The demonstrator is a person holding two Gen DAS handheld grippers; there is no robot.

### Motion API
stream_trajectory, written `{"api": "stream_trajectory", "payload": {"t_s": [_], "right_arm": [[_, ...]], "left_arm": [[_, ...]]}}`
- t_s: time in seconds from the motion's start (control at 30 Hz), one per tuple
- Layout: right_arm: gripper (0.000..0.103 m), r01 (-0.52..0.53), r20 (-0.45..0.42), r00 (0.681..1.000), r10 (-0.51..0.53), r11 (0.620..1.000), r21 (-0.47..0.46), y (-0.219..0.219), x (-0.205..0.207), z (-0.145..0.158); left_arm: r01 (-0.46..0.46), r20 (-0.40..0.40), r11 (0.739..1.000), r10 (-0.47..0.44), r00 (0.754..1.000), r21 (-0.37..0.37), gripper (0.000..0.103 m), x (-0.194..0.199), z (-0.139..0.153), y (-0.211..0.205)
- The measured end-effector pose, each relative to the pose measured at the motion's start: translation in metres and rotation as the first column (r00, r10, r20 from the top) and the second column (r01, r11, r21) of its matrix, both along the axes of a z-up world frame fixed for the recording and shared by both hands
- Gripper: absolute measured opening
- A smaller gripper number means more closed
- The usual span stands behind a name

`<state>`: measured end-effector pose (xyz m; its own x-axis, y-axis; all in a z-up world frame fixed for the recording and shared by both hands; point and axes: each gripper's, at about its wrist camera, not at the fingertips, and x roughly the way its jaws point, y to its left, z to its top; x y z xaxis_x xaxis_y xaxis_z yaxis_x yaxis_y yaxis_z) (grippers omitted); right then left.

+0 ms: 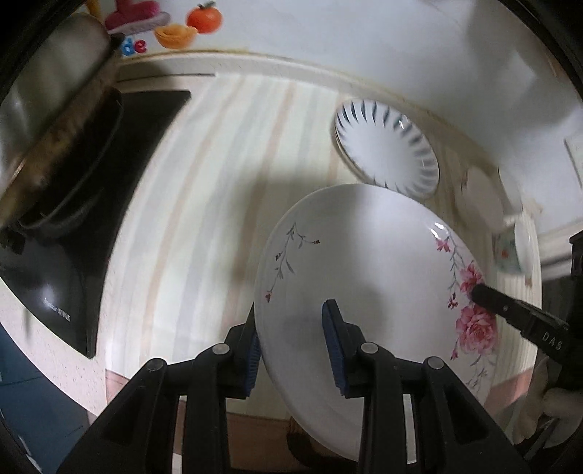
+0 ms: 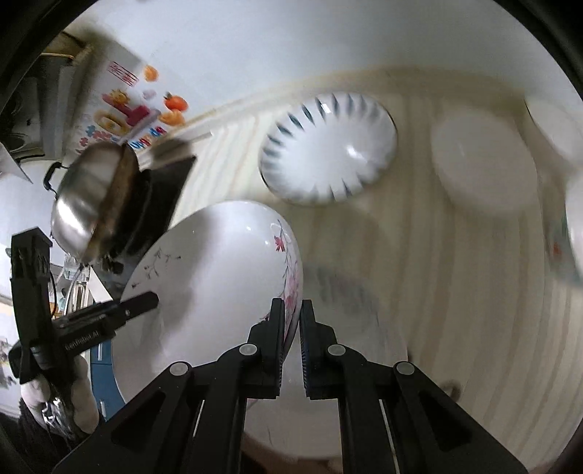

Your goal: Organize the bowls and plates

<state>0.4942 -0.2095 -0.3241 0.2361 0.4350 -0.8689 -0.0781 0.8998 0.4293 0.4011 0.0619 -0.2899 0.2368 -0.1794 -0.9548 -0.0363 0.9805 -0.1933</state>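
A white plate with pink flowers is held tilted above the striped counter by both grippers. My left gripper straddles its near rim, one pad on each face, with a wide gap. My right gripper is shut on the plate's flowered rim; its finger shows in the left wrist view. A blue-striped bowl lies on the counter behind; it also shows in the right wrist view. Another white plate lies under the held one.
A steel pot stands on a black stove at the left. White bowls and a patterned bowl sit at the right of the counter. The white wall runs behind.
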Motion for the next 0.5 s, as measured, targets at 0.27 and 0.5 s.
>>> {"api": "stream_trajectory", "payload": {"t_s": [0.27,0.5], "right_arm": [[0.009,0.085,-0.081,0.993,-0.084,0.996,0.006,-0.021,-0.045,-0.049],[0.009,0.112,-0.106,0.988,-0.113,0.994,-0.014,-0.032,-0.049,-0.062]], "left_arm": [[0.080,-0.057,0.996,-0.078,0.995,0.034,0.029,-0.005,-0.027,-0.023],[0.127,-0.099,0.990,-0.122,0.988,0.052,0.029,-0.005,-0.045,-0.039]]}}
